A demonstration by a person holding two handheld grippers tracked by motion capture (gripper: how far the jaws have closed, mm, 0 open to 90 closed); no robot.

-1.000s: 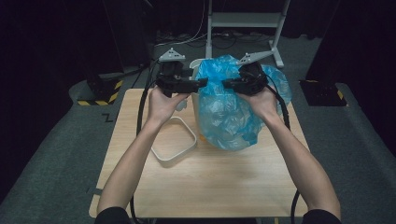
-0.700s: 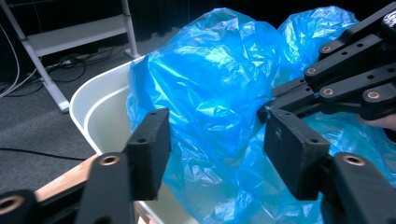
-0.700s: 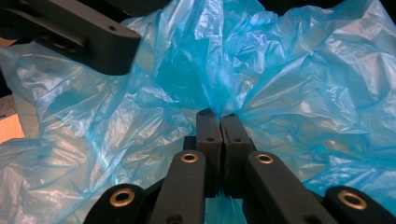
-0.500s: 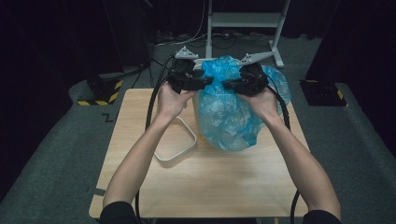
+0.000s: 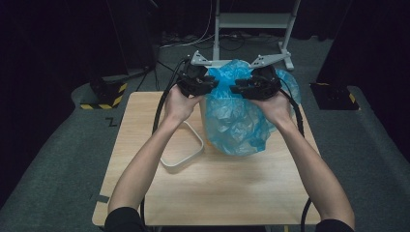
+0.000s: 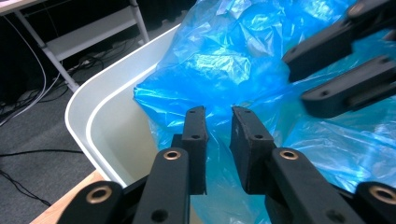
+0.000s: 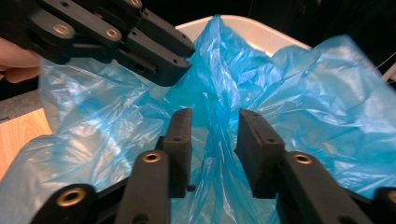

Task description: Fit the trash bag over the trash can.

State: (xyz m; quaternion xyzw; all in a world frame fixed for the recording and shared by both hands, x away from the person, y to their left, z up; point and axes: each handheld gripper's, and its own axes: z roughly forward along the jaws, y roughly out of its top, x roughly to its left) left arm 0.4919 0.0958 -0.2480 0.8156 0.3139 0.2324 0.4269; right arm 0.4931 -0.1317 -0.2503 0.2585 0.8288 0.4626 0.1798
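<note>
A crumpled blue plastic bag [image 5: 237, 121] sits in a white bin [image 6: 107, 121] at the far middle of the wooden table [image 5: 217, 193]. My left gripper [image 5: 212, 84] is at the bag's upper left edge. Its jaws have just been closing and still stand a little apart, with bag film [image 6: 219, 74] between and behind the tips [image 6: 218, 112]. My right gripper [image 5: 237, 89] faces it from the right. Its jaws [image 7: 215, 114] have just been opening, and an upright fold of the bag [image 7: 217, 93] stands loose between them. Each gripper view also shows the other gripper [image 6: 345, 60] [image 7: 154, 51] close by.
A white rounded frame [image 5: 180, 164] lies flat on the table left of the bin. Behind the table stands a white metal stand [image 5: 251, 19] with cables on the floor. A yellow-and-black striped block [image 5: 104, 94] lies left, and a dark box [image 5: 333, 94] right.
My left gripper has shifted right, up to the bag's edge, and its jaws have narrowed. The right gripper has stayed put and its jaws have parted, letting the bag fold go.
</note>
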